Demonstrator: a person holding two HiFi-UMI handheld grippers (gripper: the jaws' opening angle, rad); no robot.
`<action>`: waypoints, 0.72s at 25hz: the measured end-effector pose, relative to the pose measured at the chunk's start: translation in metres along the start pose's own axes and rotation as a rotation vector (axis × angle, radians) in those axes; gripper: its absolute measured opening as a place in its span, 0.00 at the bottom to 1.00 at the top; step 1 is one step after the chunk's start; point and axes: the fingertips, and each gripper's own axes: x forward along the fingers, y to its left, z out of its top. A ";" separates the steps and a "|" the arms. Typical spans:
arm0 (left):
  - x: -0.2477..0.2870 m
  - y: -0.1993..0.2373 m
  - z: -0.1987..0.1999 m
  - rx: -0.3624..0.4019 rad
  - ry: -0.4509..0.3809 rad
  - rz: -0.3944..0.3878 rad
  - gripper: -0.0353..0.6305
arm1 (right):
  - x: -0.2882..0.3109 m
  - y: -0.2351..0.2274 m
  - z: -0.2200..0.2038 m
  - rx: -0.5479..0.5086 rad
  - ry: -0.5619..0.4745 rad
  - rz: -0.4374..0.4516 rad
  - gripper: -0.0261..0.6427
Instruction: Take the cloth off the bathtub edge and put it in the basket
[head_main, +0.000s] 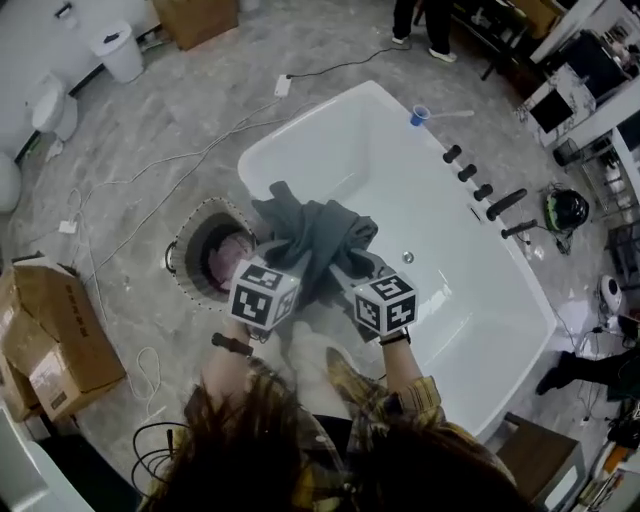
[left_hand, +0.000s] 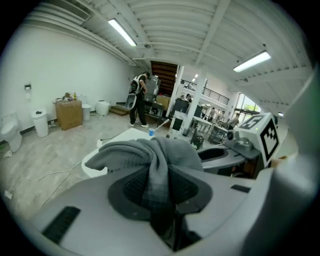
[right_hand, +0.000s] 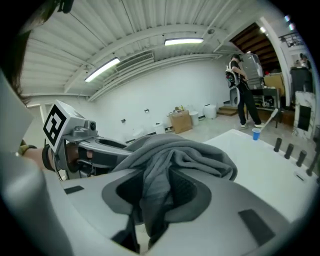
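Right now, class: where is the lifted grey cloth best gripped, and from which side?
Grip the cloth by its bunched near folds, coming from the person's side, as the left gripper and right gripper do: it is limp, so two pinches stop it trailing.

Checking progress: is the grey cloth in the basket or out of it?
Out. The cloth hangs bunched, clamped in the left gripper and right gripper, beside the basket, not inside.
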 end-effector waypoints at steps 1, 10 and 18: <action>-0.008 0.007 0.003 -0.015 -0.020 0.025 0.21 | 0.005 0.007 0.007 -0.020 0.001 0.028 0.24; -0.091 0.089 -0.006 -0.192 -0.185 0.187 0.21 | 0.073 0.093 0.049 -0.226 0.046 0.190 0.24; -0.149 0.170 -0.030 -0.274 -0.202 0.243 0.21 | 0.144 0.166 0.062 -0.269 0.095 0.255 0.23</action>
